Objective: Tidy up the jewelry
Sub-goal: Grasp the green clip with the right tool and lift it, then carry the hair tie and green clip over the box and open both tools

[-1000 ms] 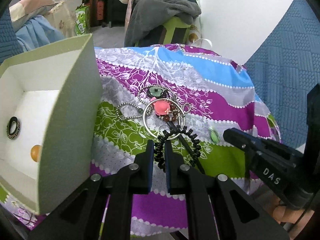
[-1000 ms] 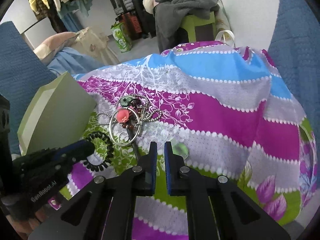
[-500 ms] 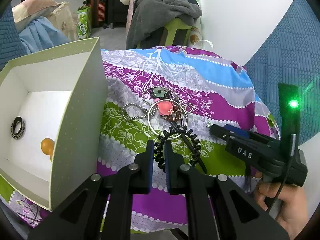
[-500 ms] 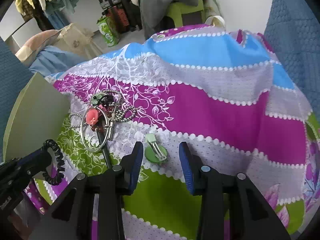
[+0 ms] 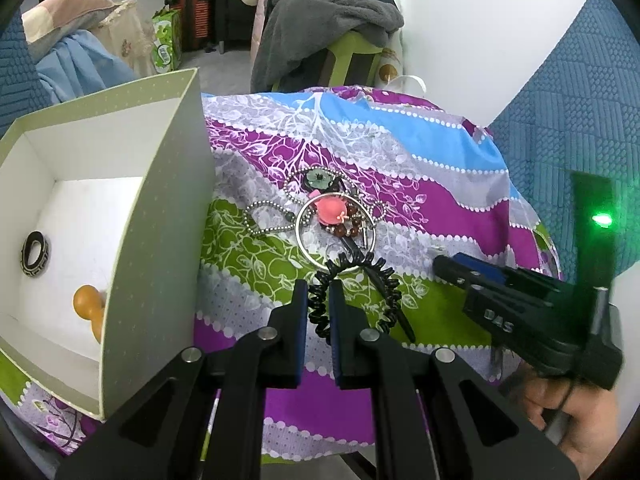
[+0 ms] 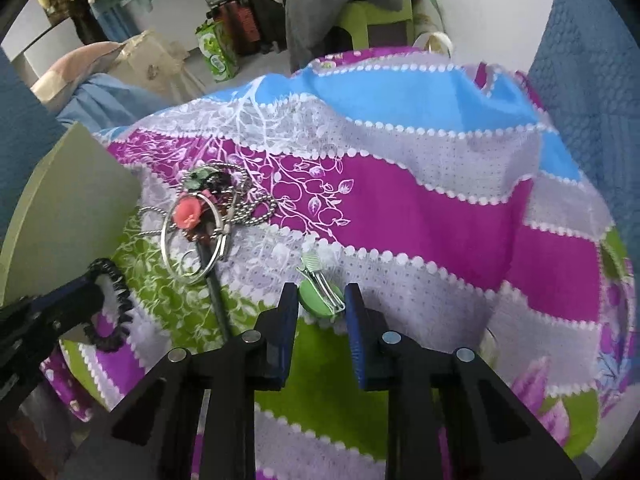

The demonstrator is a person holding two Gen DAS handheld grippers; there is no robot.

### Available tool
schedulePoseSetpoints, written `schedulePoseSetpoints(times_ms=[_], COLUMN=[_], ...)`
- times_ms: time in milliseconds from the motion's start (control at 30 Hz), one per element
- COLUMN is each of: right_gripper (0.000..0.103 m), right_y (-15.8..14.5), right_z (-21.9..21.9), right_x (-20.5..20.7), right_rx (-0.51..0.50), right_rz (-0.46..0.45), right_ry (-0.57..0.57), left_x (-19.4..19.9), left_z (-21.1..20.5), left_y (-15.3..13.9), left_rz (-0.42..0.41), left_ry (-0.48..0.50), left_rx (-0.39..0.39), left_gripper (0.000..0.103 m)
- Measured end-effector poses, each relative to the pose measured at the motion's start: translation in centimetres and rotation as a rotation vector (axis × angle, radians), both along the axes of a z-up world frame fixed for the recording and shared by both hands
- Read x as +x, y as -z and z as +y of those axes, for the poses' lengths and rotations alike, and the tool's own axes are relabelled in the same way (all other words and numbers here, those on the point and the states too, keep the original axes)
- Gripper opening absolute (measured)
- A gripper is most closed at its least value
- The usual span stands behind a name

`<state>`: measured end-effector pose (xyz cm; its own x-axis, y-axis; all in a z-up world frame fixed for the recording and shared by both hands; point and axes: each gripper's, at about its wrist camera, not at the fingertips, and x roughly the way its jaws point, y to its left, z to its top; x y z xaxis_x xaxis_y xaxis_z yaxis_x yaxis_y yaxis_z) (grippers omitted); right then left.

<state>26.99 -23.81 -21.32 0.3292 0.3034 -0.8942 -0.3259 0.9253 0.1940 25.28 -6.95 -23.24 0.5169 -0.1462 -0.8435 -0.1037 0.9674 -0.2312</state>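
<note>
My left gripper point(image 5: 319, 300) is shut on a black coil hair tie point(image 5: 386, 280), which still rests on the patterned cloth point(image 5: 440, 208). In the right wrist view my right gripper point(image 6: 321, 304) points down over a green hair clip point(image 6: 316, 298). Its jaws are closing with the clip between the pads, and the clip lies flat on the cloth. A tangle of jewelry sits just beyond the hair tie: a pink flower piece point(image 5: 330, 208), a silver hoop point(image 5: 304, 248) and a ball chain point(image 5: 264, 220). An open green box point(image 5: 160, 240) stands at the left.
Inside the box lie a dark patterned ring point(image 5: 36, 254) and an orange piece point(image 5: 90, 304). A thin black stick point(image 6: 216, 292) runs under the hoop. A hand point(image 5: 576, 412) holds the right gripper. A chair with grey clothes point(image 5: 320, 20) stands behind the table.
The right gripper opened, came down over the green clip and has begun to narrow around it. The left gripper has kept its hold on the hair tie and stayed put.
</note>
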Motion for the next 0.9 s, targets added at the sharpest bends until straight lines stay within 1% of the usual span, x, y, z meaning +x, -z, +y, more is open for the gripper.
schedulePoseSetpoints(times_ms=[200, 267, 333, 433, 500, 633, 700, 833, 900], right_gripper=[0.021, 0.021, 0.021, 0.021, 0.021, 0.021, 0.021, 0.021, 0.021], right_y=[-2.7, -3.9, -5.4, -7.5, -9.1, -13.3, -15.5, -18.9, -20.6], right_z=[-0.9, -1.1, -1.1, -1.1, -1.0, -0.7, -0.4, 0.9, 1.6], right_x=[-2.1, -2.5, -3.0, -3.1, -3.3, -3.2, -3.3, -3.4, -3.6], right_rx=[0.017, 0.016, 0.012, 0.037, 0.04, 0.066, 0.081, 0.107, 0.115], right_rz=[-0.009, -0.016, -0.042, -0.064, -0.093, -0.166, -0.207, -0.267, -0.3], right_ry=[0.068, 0.088, 0.101, 0.11, 0.11, 0.119, 0.12, 0.114, 0.109], left_x=[-0.5, -0.8, -1.0, -1.1, -1.2, -1.3, -1.3, -1.5, -1.6], left_z=[0.2, 0.3, 0.4, 0.7, 0.9, 1.8, 2.3, 3.6, 4.6], left_y=[-0.5, -1.1, -1.9, -3.5, -4.9, -8.2, -9.9, -13.3, -15.0], left_rz=[0.024, 0.026, 0.022, 0.014, -0.003, -0.043, -0.068, -0.13, -0.157], left_ry=[0.026, 0.041, 0.051, 0.062, 0.074, 0.093, 0.102, 0.103, 0.101], left_rx=[-0.048, -0.059, -0.071, -0.084, -0.082, -0.074, -0.063, -0.023, -0.018], left_gripper=[0.01, 0.01, 0.01, 0.01, 0.01, 0.01, 0.01, 0.01, 0.01])
